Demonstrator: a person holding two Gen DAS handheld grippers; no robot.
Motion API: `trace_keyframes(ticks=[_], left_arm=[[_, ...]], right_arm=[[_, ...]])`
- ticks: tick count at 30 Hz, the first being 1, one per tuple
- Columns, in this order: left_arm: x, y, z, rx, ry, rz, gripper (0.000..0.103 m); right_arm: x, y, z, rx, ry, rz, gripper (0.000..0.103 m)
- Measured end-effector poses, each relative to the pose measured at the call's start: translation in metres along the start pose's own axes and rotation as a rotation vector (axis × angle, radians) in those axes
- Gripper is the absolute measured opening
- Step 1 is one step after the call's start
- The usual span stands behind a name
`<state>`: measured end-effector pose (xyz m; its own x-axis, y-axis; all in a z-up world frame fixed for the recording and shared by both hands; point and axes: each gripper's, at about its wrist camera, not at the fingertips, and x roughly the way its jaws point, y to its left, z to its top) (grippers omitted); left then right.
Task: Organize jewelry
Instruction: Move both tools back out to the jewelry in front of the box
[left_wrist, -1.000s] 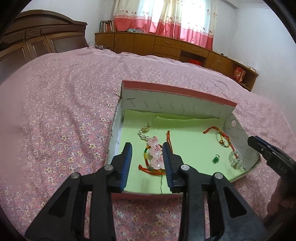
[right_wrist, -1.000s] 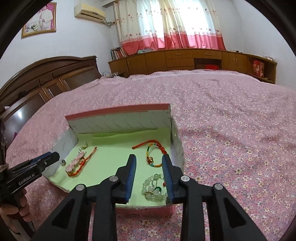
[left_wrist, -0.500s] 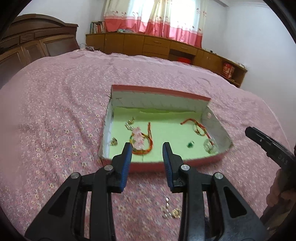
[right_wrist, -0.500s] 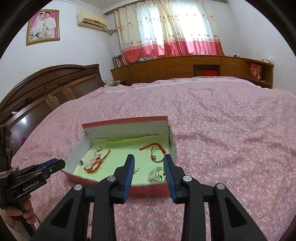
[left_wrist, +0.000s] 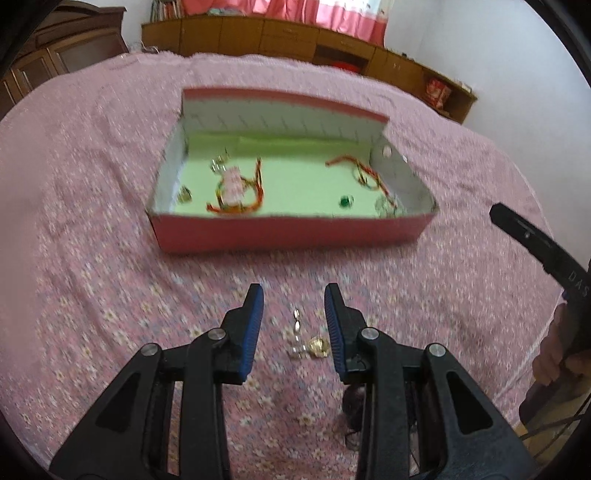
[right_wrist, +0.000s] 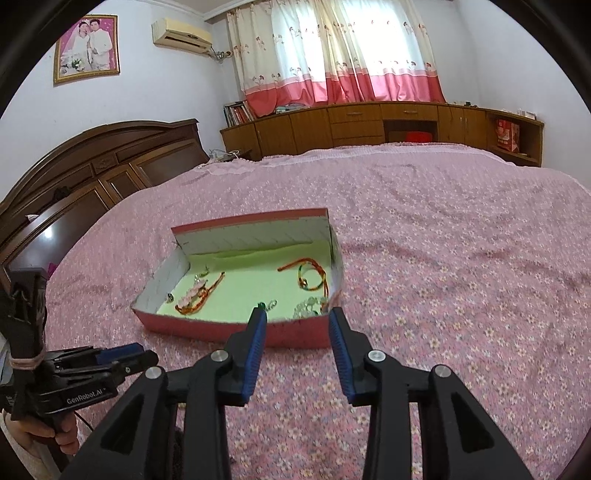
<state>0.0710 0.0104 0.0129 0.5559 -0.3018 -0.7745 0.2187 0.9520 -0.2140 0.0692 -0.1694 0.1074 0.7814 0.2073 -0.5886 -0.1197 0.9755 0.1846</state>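
Note:
A red cardboard box with a green lining sits on the pink floral bedspread; it also shows in the right wrist view. Inside lie a pink bead bracelet with red cord, a red braided cord bracelet, a small green charm and a clear bead bracelet. A small gold and silver jewelry piece lies on the bedspread in front of the box, between the fingers of my open, empty left gripper. My right gripper is open and empty, just before the box's front wall.
The bedspread stretches wide around the box. A dark wooden headboard stands at the left, low wooden cabinets run along the far wall under pink curtains. The other gripper shows at each view's edge.
Both grippers have pulled back from over the box toward me. The left one has tilted down over the loose jewelry piece on the bedspread. Both stay open.

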Motion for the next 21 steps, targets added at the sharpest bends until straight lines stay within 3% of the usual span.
trace_keyframes(ticks=[13, 21], left_arm=[[0.023, -0.012, -0.02, 0.047, 0.128, -0.012, 0.026], [0.035, -0.019, -0.027, 0.058, 0.153, -0.022, 0.025]], right_arm=[[0.004, -0.016, -0.024, 0.042, 0.069, -0.011, 0.038], [0.005, -0.02, -0.034, 0.06, 0.091, -0.005, 0.038]])
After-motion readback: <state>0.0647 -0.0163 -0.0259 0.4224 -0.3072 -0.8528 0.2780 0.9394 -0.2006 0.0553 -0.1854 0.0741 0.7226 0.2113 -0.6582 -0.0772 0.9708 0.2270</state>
